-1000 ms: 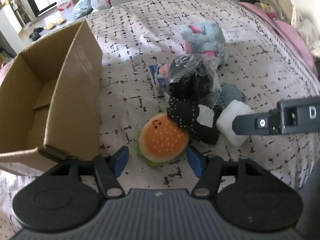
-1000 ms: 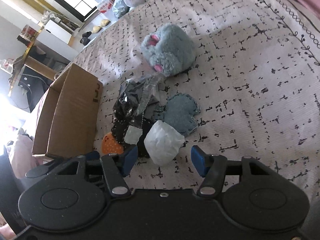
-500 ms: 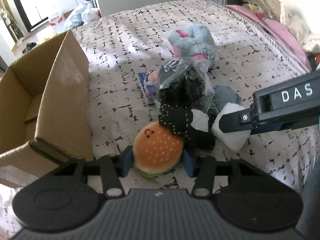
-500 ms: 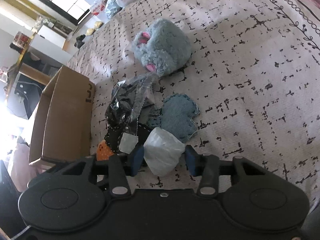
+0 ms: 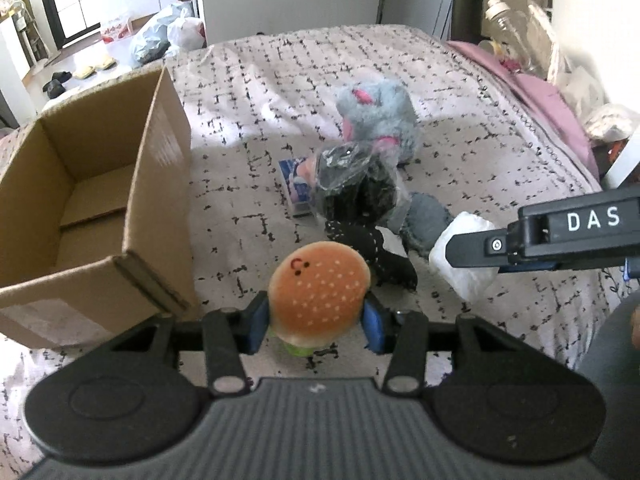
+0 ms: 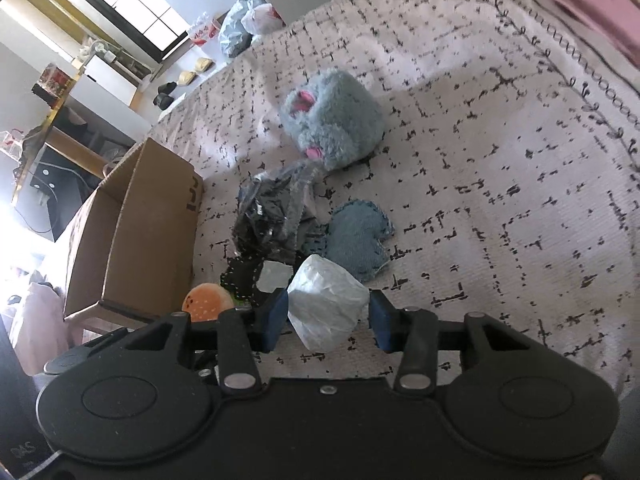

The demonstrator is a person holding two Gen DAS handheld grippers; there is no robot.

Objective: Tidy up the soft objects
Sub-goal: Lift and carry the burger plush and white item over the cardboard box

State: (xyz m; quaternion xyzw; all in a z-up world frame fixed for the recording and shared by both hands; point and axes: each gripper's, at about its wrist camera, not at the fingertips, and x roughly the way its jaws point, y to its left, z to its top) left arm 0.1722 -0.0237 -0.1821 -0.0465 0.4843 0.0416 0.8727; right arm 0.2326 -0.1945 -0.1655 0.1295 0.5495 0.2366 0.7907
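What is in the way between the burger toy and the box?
Nothing visible. The left gripper holds the burger right beside the box, whose top is open. Only the near box wall stands between them, so the burger must go over it.

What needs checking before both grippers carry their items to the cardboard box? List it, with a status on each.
1. Left gripper clamped on the burger plush, pads against both sides: ok.
2. Right gripper clamped on the white wrapped bundle: ok.
3. Burger plush clear of the black stitched cloth beside it: cannot tell, they sit close together.
4. Cardboard box open, with bare floor showing inside: ok.
5. Path over the bedspread from plush to box free of objects: ok.
6. Upright box flap out of the way: not ok, it stands on the near side and must be passed over.
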